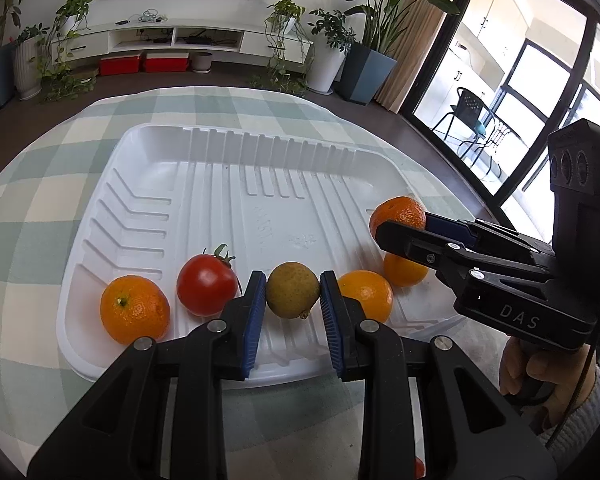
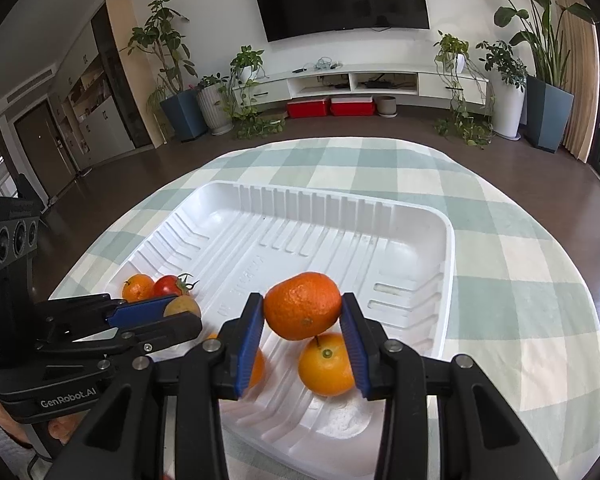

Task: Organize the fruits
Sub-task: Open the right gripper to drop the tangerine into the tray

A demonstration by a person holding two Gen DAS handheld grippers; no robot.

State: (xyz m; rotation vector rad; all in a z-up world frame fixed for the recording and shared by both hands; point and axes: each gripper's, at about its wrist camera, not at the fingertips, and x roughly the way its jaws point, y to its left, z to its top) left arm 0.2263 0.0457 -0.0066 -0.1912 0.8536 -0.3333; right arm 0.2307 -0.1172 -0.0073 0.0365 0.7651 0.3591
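Observation:
A white ribbed tray [image 1: 236,184] [image 2: 404,248] lies on a checked tablecloth. My left gripper [image 1: 293,300] is shut on a yellow-green lemon [image 1: 293,295], low over the tray's near edge; the lemon also shows in the right wrist view [image 2: 182,306]. My right gripper [image 2: 303,316] is shut on a tangerine [image 2: 303,310] [image 1: 398,214], held above the tray. In the tray lie a tomato [image 1: 206,290] [image 2: 169,286], an orange at the left [image 1: 135,309] [image 2: 137,287], and two oranges [image 1: 367,294] [image 1: 404,270] near the right gripper; one of them sits under the held tangerine [image 2: 326,364].
The round table's checked cloth [image 1: 32,216] [image 2: 512,280] surrounds the tray. Beyond it are dark floor, potted plants [image 2: 508,92], a low TV cabinet [image 2: 360,80] with red boxes, and glass doors [image 1: 500,80] at the right. A hand [image 1: 540,364] holds the right gripper.

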